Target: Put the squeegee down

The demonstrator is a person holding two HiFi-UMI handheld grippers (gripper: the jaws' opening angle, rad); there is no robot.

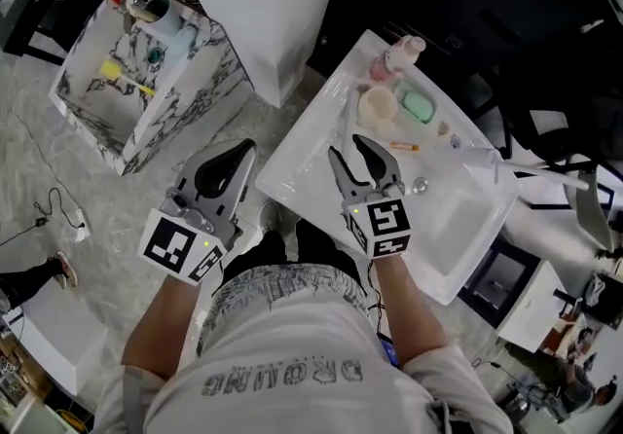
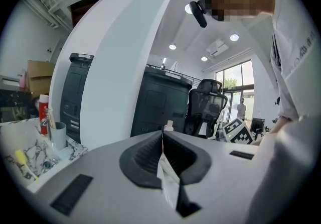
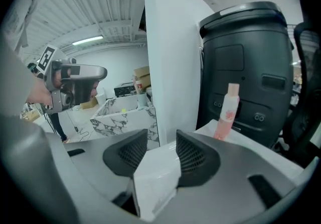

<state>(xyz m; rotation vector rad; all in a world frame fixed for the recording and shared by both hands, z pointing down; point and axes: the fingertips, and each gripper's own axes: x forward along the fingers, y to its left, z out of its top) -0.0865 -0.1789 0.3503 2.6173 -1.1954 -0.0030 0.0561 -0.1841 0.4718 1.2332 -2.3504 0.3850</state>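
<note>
What looks like the squeegee, a grey blade on a pale handle, lies at the far right of the head view, apart from both grippers. My right gripper hovers over the near left part of the white sink, open, with nothing between its pads. My left gripper hangs beside the sink's left corner, above the floor. Its pads meet with nothing visible between them.
On the sink's far rim stand a pink bottle, a beige cup and a green soap. A marble-patterned cabinet with a yellow item stands at the left. A white pillar rises behind.
</note>
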